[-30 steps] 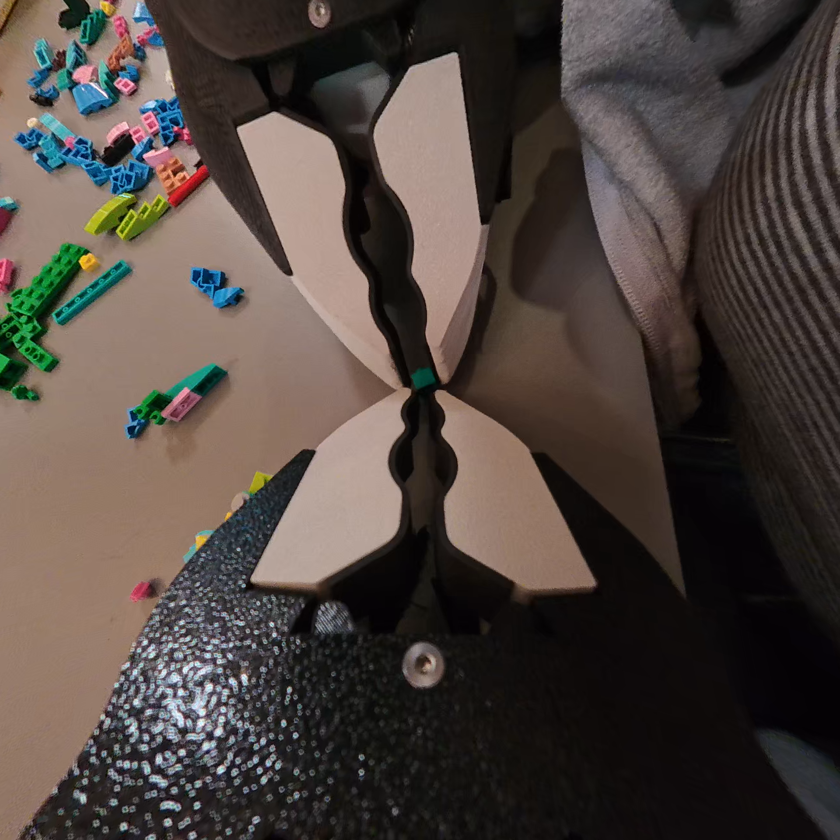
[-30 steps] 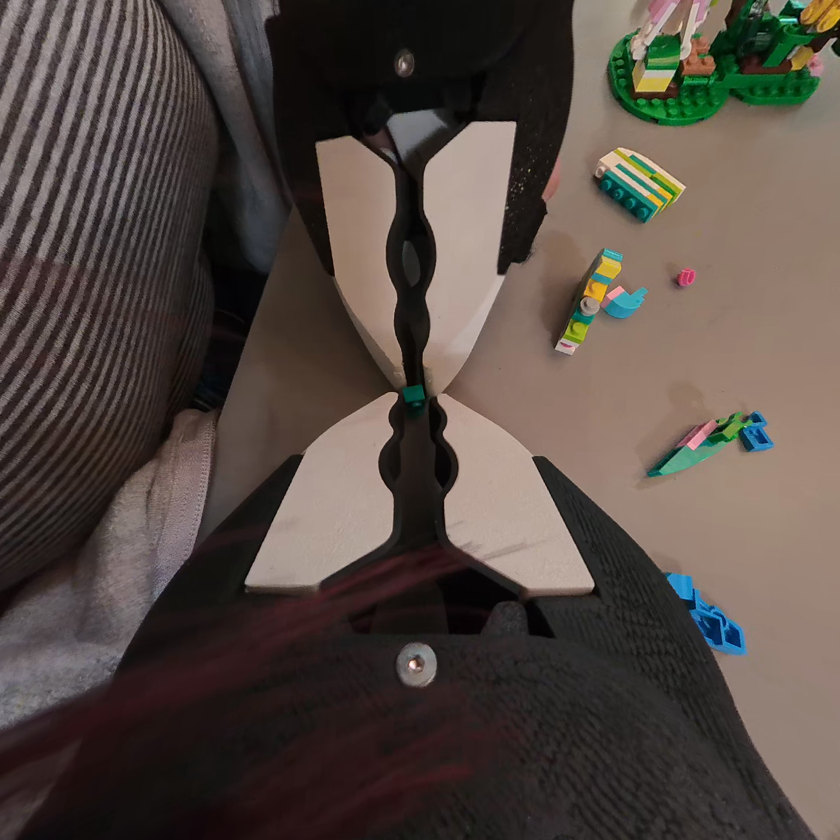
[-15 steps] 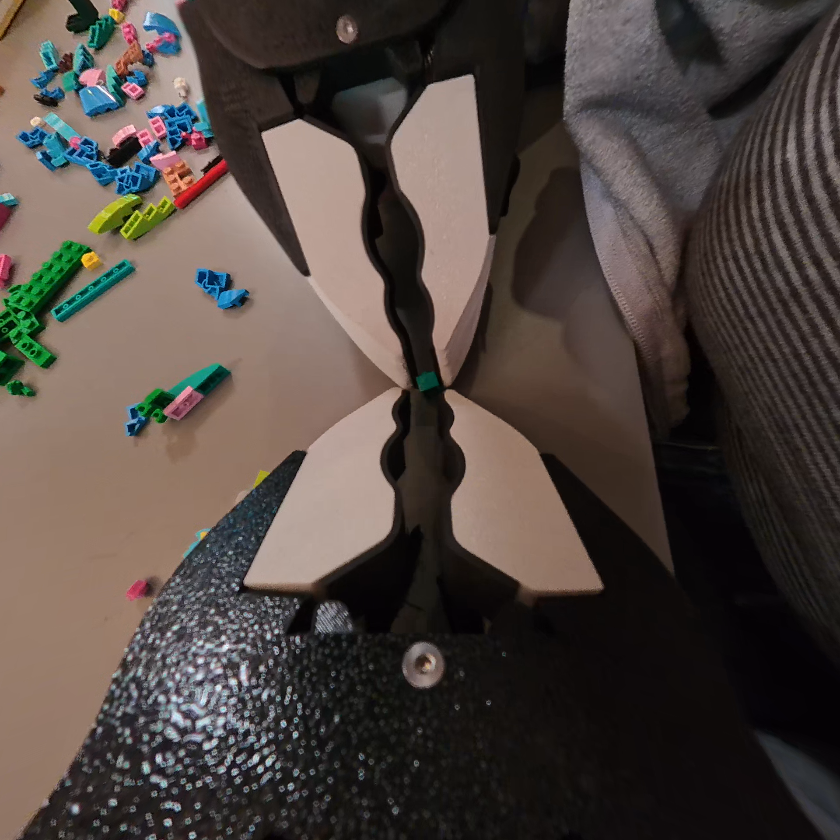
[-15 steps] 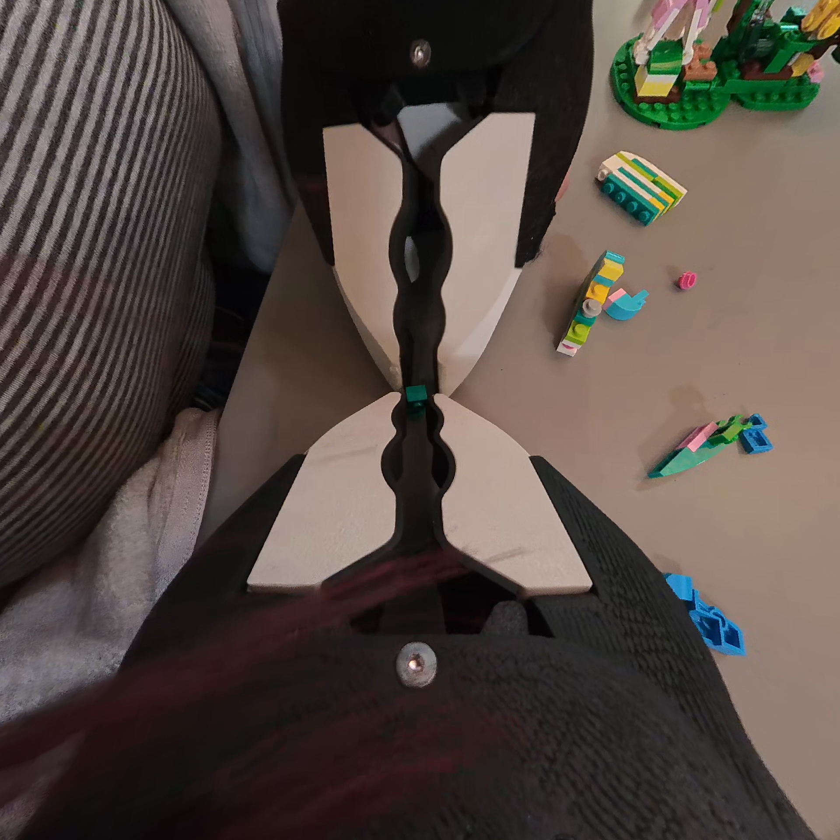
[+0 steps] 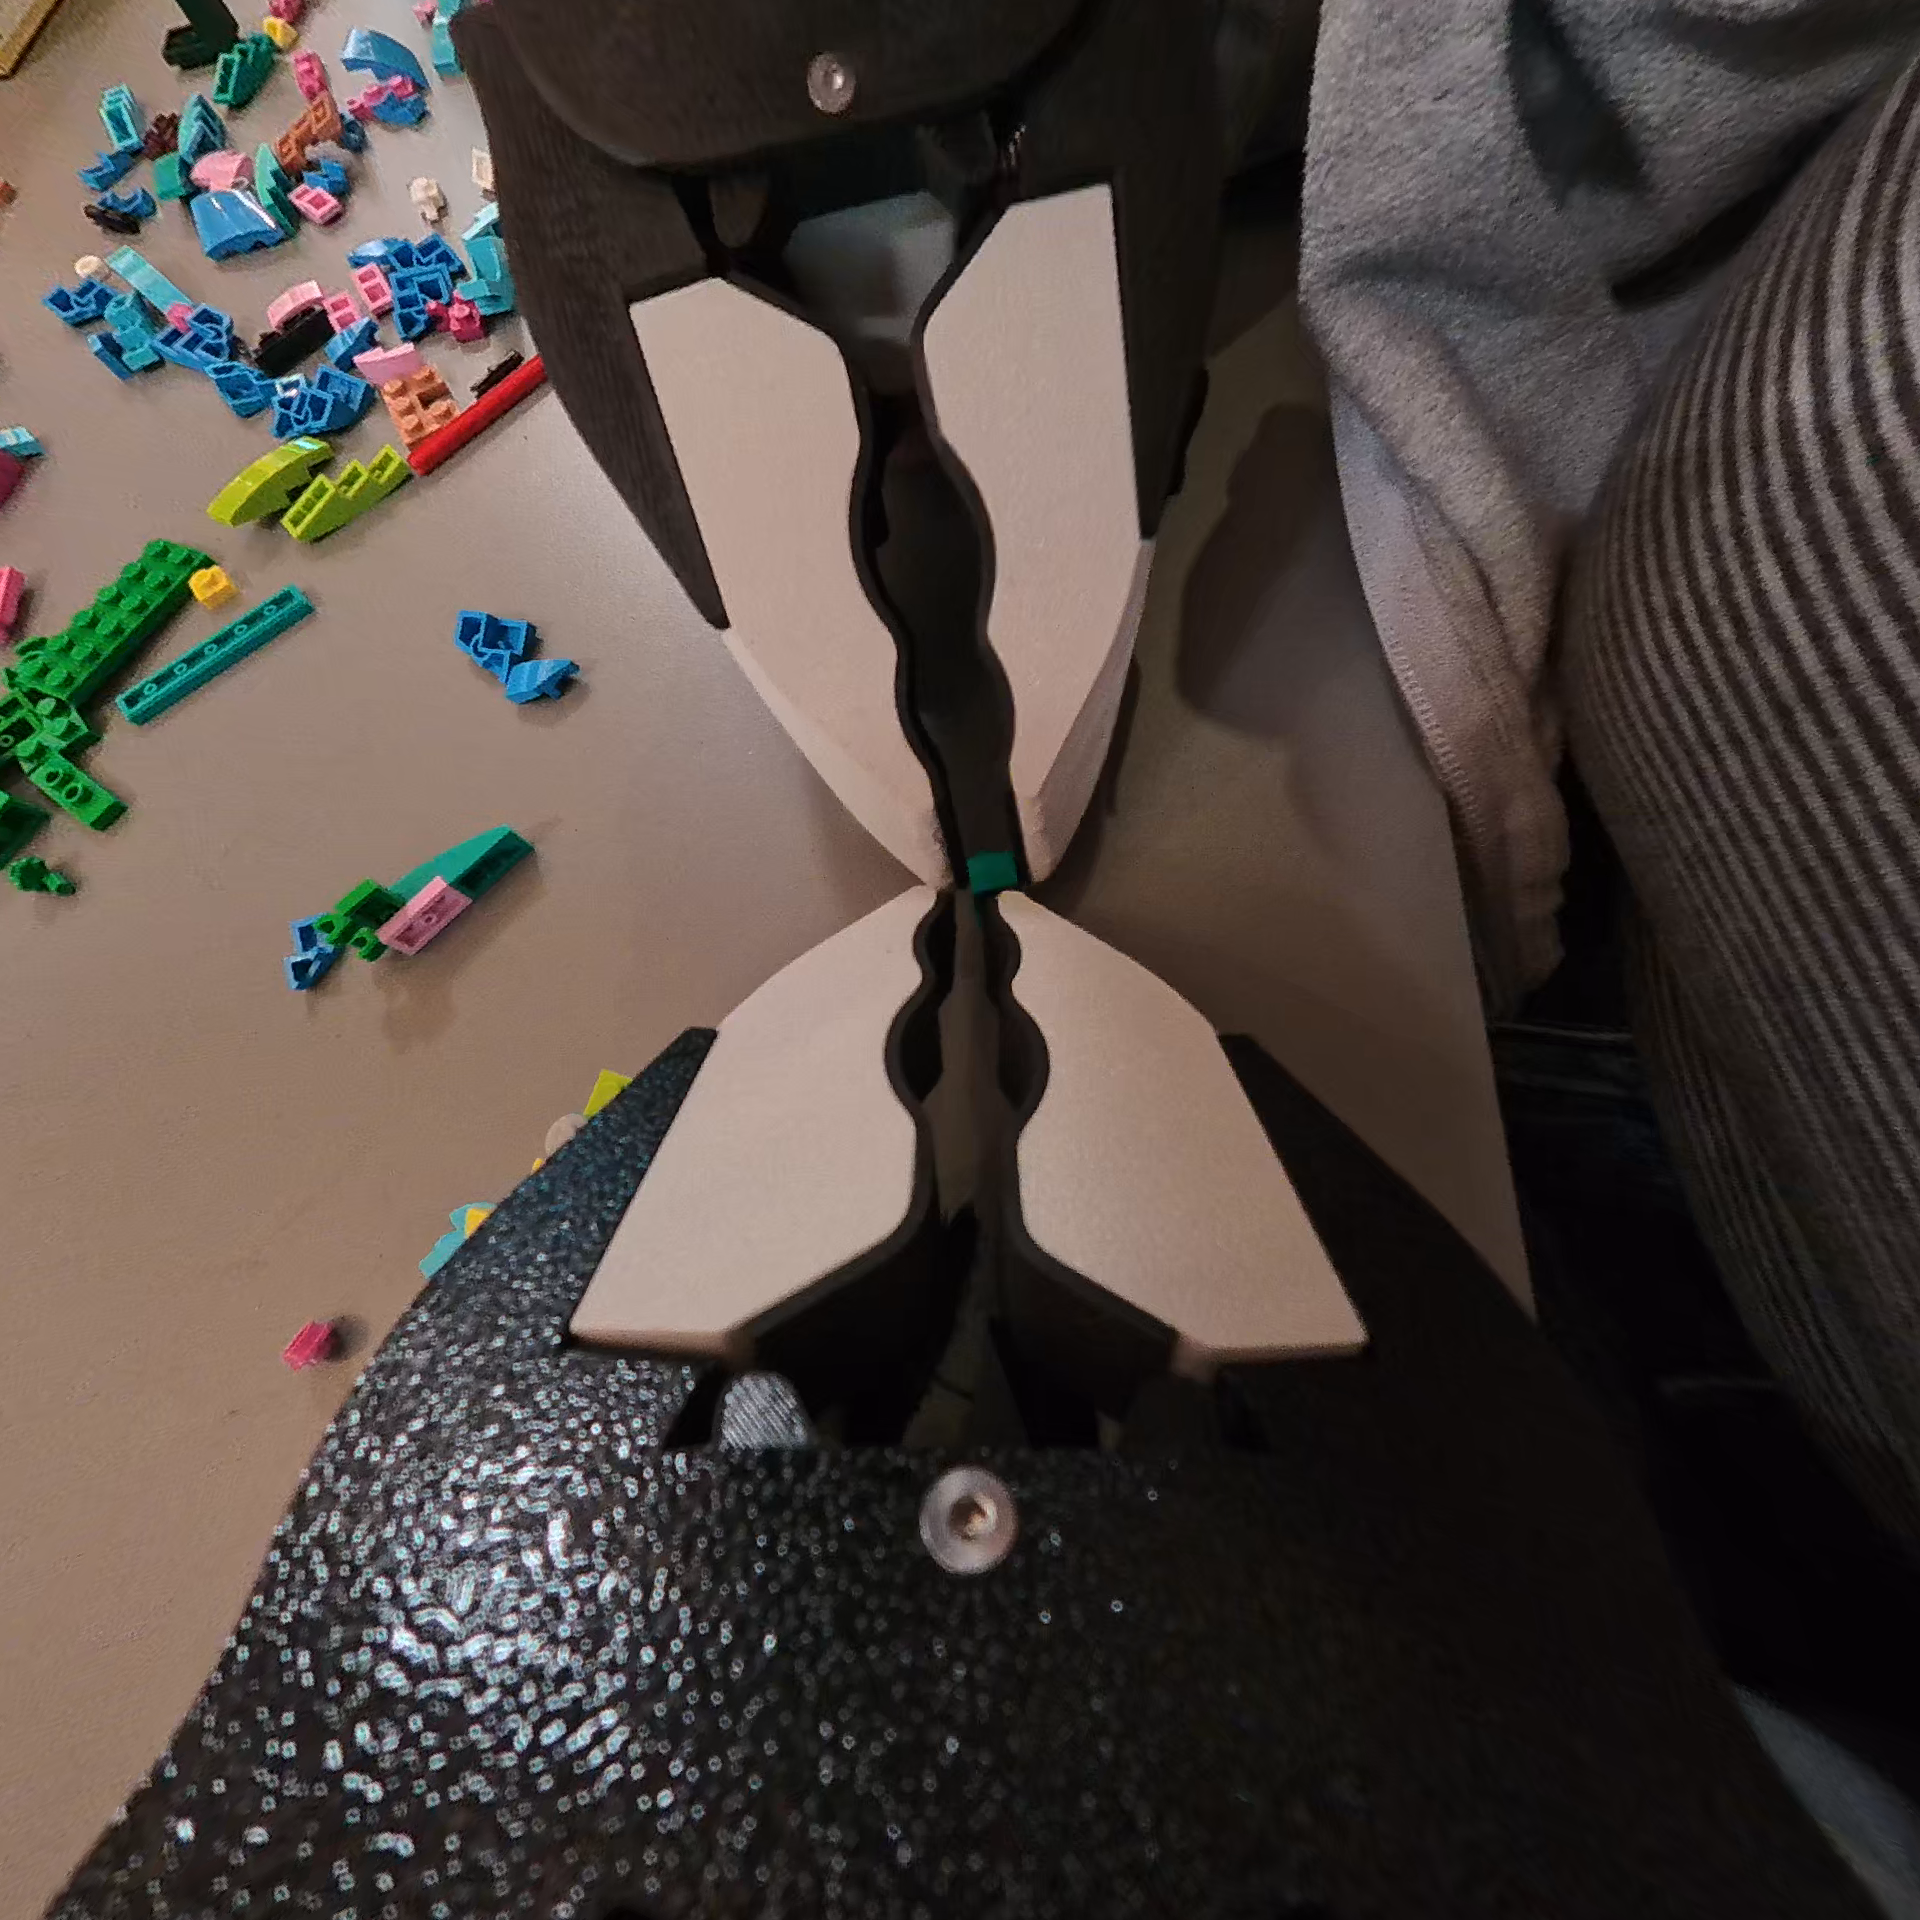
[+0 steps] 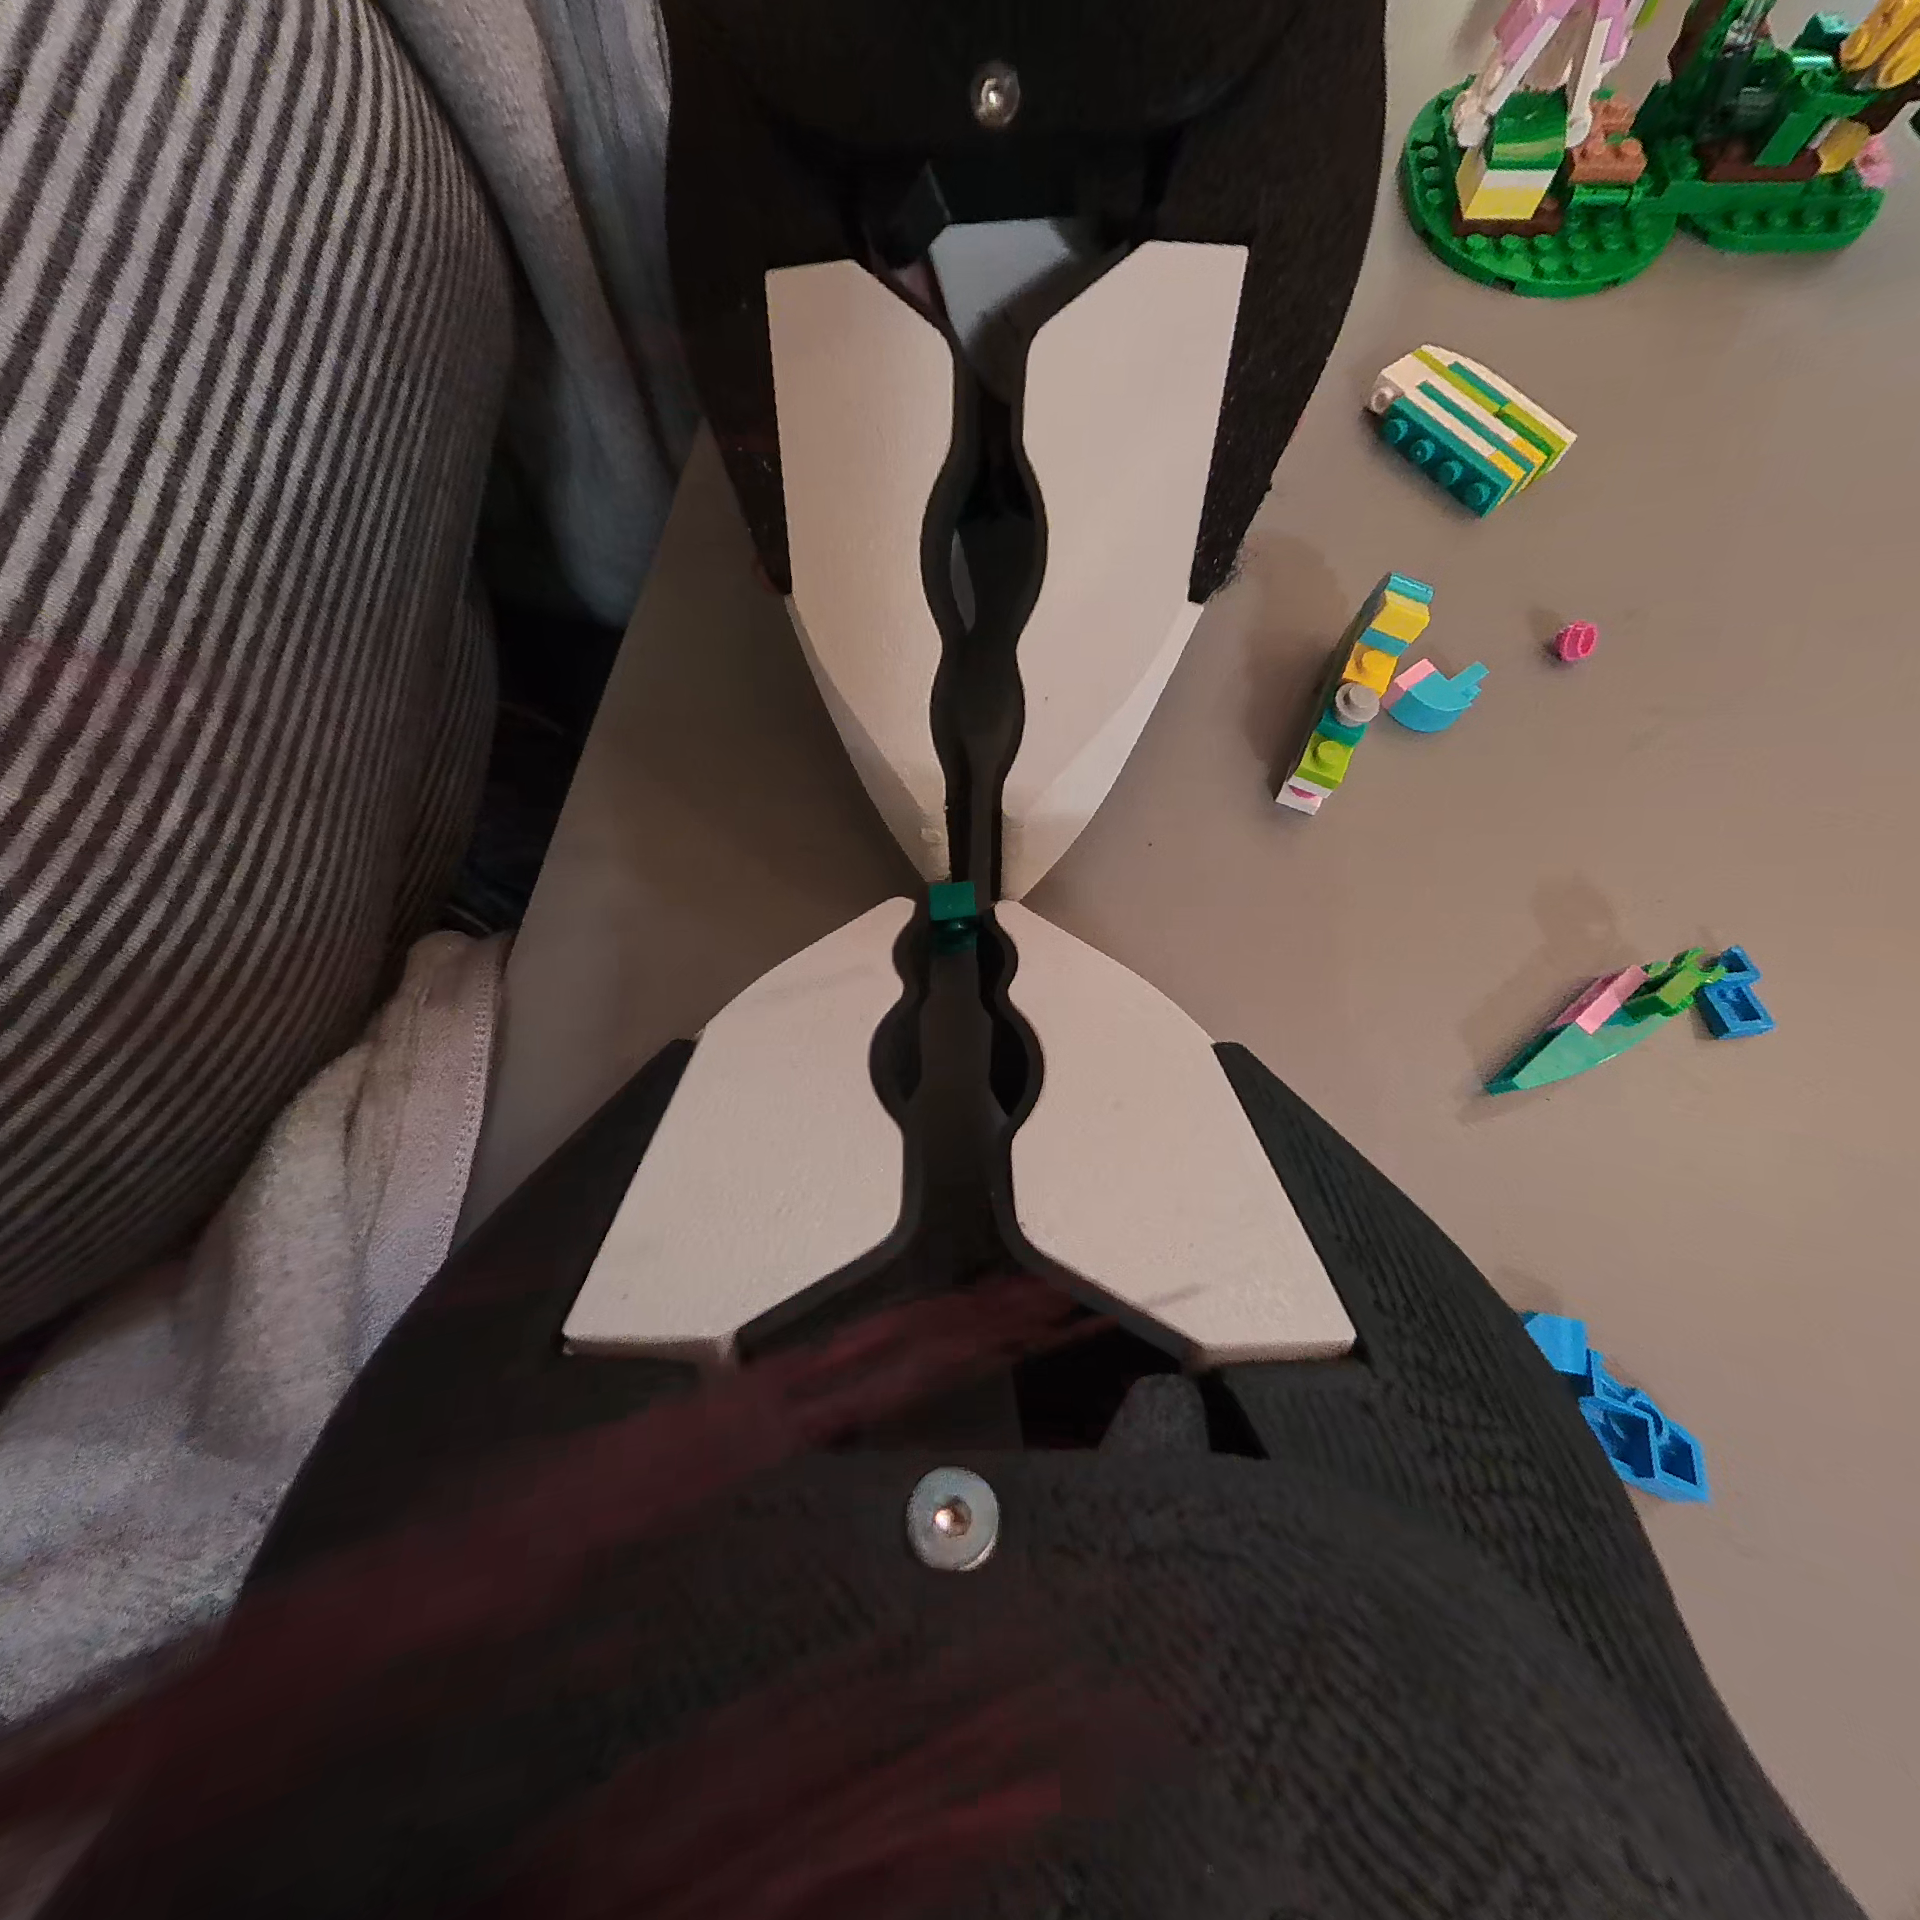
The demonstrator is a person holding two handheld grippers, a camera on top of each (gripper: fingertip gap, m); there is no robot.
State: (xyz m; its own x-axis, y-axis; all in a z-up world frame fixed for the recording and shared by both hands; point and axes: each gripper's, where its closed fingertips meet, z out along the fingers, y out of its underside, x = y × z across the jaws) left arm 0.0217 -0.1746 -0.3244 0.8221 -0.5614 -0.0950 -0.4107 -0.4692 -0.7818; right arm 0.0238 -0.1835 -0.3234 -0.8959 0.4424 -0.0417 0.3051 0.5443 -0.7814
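Small brick (image 5: 990, 871) between facing grippers' tips, loose bricks (image 5: 291, 343) left, built model (image 6: 1652, 135) far right

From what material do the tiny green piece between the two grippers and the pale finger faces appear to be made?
The tiny green piece looks like hard moulded plastic: crisp edges, a round stud, even colour, like the loose bricks on the table. The pale finger faces look matte, perhaps printed plastic or dense foam; no gloss, and the look leaves it open.

No readable text, label, brand, number or sign appears in either view.
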